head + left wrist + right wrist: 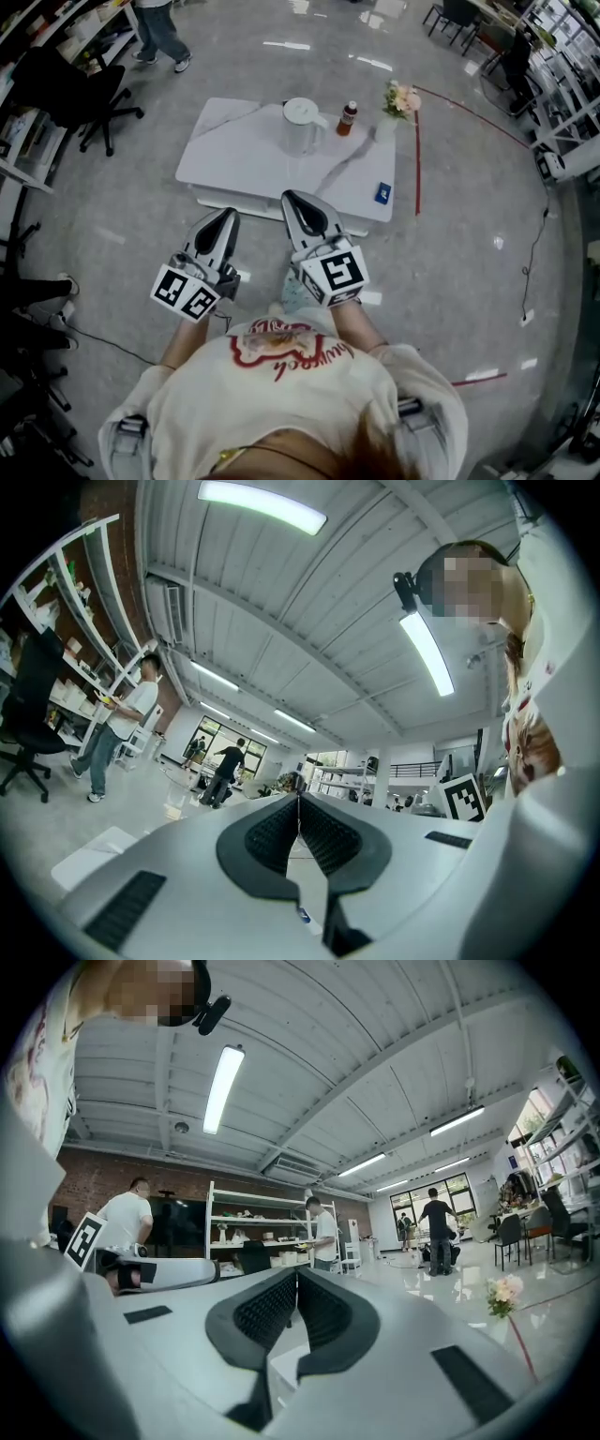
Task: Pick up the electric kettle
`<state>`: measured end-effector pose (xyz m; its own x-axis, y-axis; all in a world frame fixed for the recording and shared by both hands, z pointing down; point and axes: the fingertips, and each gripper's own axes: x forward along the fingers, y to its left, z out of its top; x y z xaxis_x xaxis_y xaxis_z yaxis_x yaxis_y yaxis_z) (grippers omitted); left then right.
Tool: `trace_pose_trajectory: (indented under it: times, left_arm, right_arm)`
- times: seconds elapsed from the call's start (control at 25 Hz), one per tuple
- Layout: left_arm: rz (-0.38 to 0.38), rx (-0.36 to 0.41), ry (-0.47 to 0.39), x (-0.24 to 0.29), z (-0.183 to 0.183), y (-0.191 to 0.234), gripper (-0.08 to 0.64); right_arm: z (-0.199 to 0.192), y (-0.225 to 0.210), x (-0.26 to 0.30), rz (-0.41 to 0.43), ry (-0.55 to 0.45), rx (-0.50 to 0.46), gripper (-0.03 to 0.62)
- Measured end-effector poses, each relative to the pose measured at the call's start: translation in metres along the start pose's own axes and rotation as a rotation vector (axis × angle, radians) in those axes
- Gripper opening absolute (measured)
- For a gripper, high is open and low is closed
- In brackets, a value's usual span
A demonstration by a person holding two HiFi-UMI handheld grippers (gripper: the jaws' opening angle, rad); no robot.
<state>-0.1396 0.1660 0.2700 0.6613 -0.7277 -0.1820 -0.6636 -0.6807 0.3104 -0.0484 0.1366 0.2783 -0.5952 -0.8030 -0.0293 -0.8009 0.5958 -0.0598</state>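
The white electric kettle (pixel 300 125) stands upright near the far edge of a low white marble-look table (pixel 244 155). Both grippers hover side by side short of the table's near edge, pointing toward it. My left gripper (pixel 229 215) is shut with nothing between its pads, and it reaches less far than the right one. My right gripper (pixel 292 197) is also shut and empty, its tip over the table's front edge. In the left gripper view the pads (pixel 299 803) meet in a thin line; in the right gripper view the pads (pixel 296 1277) do the same. Neither gripper view shows the kettle.
A small brown bottle (pixel 348 118) stands just right of the kettle, and a flower bunch (pixel 401 98) sits at the table's far right corner. A blue card (pixel 382 193) lies near the front right. An office chair (pixel 80 94) stands at left; people stand in the background.
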Motion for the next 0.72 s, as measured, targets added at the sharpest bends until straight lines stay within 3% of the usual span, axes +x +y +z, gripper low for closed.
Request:
trace_pose_trajectory:
  times: [0.32,0.72]
  left_arm:
    - [-0.001,-0.008,-0.010,0.074,-0.002,0.051,0.012]
    - [-0.031,0.009,-0.052,0.239,0.013,0.109,0.012]
  right_arm:
    - [0.001,-0.062,0.064,-0.010,-0.026,-0.010,0.015]
    - [0.028,-0.212,0.148,-0.044,-0.018,-0.013,0.015]
